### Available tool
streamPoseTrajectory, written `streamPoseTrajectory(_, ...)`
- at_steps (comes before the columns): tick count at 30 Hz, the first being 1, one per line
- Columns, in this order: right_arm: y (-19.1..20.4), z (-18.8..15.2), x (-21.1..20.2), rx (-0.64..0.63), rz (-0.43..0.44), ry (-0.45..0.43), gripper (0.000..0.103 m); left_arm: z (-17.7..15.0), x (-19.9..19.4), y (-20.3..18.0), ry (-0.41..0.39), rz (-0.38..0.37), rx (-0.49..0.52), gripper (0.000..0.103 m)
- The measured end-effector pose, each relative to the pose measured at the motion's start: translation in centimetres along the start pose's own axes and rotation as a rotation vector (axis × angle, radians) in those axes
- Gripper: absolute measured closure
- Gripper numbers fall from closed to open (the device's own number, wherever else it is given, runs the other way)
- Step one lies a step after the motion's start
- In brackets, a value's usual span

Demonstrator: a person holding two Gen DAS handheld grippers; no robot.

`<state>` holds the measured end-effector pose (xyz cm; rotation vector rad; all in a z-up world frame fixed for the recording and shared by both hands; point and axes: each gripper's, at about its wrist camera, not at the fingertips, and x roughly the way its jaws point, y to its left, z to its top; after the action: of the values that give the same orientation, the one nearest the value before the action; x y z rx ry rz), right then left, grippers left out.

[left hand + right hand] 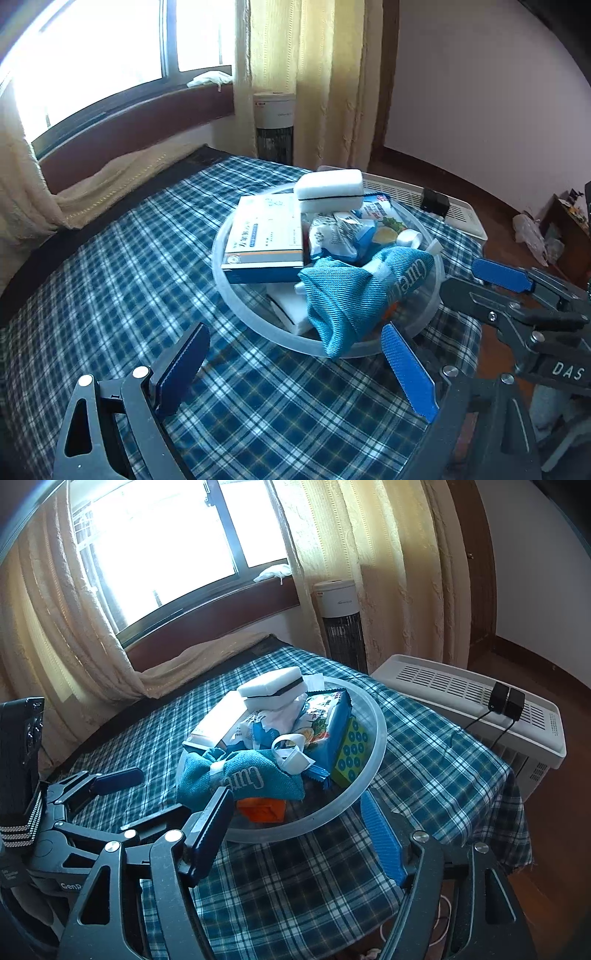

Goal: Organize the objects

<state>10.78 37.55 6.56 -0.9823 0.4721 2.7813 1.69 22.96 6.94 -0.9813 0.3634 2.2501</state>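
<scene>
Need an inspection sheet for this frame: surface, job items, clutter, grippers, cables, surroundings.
Surface: blue plaid tablecloth, rumpled.
Job's things: clear round plastic basin heaped with white sponge block, white-and-blue medicine box, teal knitted cloth, blue snack packets, green dotted box.
Clutter: nothing seen outside the basin.
Grippers: left gripper and right gripper open, empty, near the basin's rim.
Cables: two black adapters with leads on white vented appliance.
Surroundings: window, cream curtains, tower fan.

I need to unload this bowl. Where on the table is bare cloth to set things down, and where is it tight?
Widest bare patch: blue plaid tablecloth between the translucent round plastic bowl and the window-side cream curtain. A narrower strip lies between the bowl and the white vented appliance. Both open grippers, left gripper and right gripper, crowd the near rim.
</scene>
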Motion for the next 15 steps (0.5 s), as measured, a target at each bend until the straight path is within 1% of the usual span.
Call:
streamPoseTrajectory(2,0.2,-0.2,-0.1,-0.001,-0.005,0.001,0.023,0.0,-0.2,0.1,-0.012,0.036,-0.008,0.006)
streamPoseTrajectory(5,0.3,-0.2,0.0,0.001,-0.01,0.005,0.021,0.2,-0.6,0.6,-0.03,0.07,-0.028,0.006)
streamPoseTrajectory(10,0.6,-0.4,-0.2,-0.008,-0.024,0.008,0.02,0.3,-1.4,1.2,-0.063,0.107,-0.059,0.005)
streamPoseTrajectory(15,1.2,-0.4,-0.5,-0.02,-0.043,-0.006,0.012,0.3,-2.2,1.6,-0.099,0.141,-0.07,0.001)
